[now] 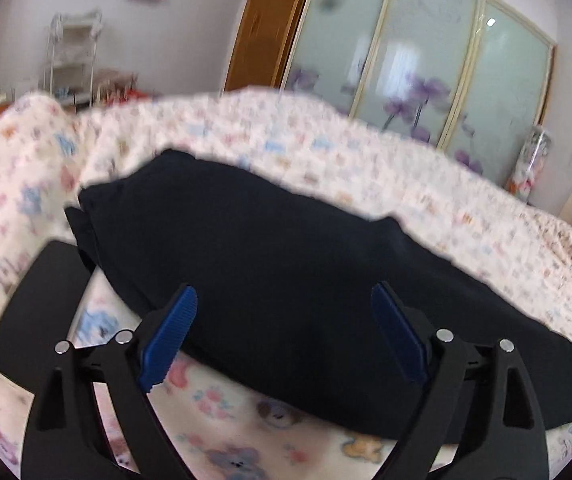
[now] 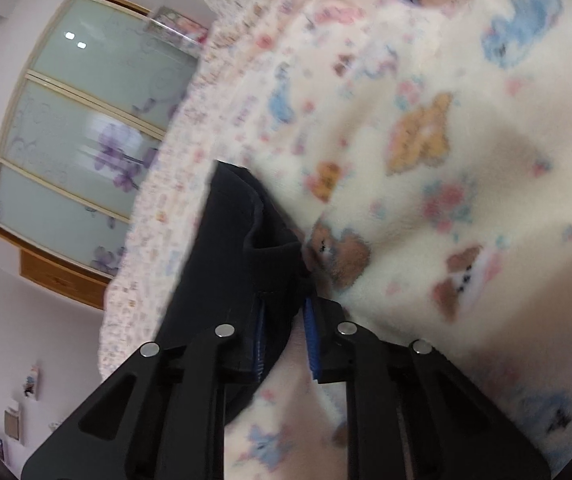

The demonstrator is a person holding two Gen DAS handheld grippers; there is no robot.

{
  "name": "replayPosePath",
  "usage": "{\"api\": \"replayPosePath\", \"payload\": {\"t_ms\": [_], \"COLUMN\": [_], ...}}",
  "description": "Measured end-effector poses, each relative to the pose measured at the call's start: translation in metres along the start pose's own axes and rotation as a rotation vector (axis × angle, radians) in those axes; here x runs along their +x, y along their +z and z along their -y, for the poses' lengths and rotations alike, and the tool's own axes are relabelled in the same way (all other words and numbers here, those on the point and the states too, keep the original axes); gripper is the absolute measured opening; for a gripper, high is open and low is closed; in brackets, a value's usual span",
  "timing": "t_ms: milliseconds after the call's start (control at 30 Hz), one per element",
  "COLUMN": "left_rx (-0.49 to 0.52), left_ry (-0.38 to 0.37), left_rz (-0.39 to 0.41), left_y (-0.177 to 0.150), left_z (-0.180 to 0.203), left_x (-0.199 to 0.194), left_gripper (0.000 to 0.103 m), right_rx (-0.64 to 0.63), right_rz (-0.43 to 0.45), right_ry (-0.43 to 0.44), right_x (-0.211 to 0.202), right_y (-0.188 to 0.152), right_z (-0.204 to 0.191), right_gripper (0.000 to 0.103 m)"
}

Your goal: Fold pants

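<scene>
The dark navy pants (image 1: 286,288) lie on the bed, on a cartoon-print fleece blanket (image 1: 221,408), already gathered into a long doubled band running left to right, so at least one lengthwise fold looks done; a crosswise fold likely remains. The left tongs (image 1: 283,334) stand spread wide over the near edge of the cloth, pinching nothing. The right tongs (image 2: 286,336) are nearly pressed together, pinching a hem or waistband edge of the pants (image 2: 241,264). Both views are blurred. The band's right end is cut off by the picture edge, and layer count cannot be told.
</scene>
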State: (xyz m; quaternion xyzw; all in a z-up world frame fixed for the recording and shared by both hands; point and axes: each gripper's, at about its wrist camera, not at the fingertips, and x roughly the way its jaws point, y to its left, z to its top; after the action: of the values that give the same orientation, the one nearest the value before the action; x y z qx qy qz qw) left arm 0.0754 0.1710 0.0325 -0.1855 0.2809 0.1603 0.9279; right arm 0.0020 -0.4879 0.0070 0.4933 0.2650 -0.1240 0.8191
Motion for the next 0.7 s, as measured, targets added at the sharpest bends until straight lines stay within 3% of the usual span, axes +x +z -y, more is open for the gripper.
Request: {"api": "replayPosePath", "payload": {"t_ms": [167, 367, 567, 633, 700], "left_rx": [-0.068, -0.027, -0.038, -0.044, -0.050], "left_ry": [-0.034, -0.010, -0.022, -0.028, -0.035], "left_rz": [-0.056, -0.061, -0.056, -0.055, -0.054], "left_y": [-0.008, -0.012, -0.010, -0.010, -0.010], "left_z": [-0.013, -0.005, -0.005, -0.006, -0.007], "left_x": [0.008, 0.010, 0.009, 0.008, 0.008], "left_gripper": [0.092, 0.096, 0.096, 0.097, 0.097], "right_rx": [-0.120, -0.374, -0.578, -0.608, -0.637], "right_rz": [0.069, 0.082, -0.083, -0.194, -0.297], "right_ry": [0.056, 0.214, 0.417, 0.445, 0.419], "right_x": [-0.017, -0.027, 0.007, 0.038, 0.069], "right_y": [-0.006, -0.046, -0.140, -0.184, -0.222], "right_z": [-0.038, -0.142, -0.253, -0.274, -0.281], "right_gripper": [0.015, 0.014, 0.014, 0.014, 0.014]}}
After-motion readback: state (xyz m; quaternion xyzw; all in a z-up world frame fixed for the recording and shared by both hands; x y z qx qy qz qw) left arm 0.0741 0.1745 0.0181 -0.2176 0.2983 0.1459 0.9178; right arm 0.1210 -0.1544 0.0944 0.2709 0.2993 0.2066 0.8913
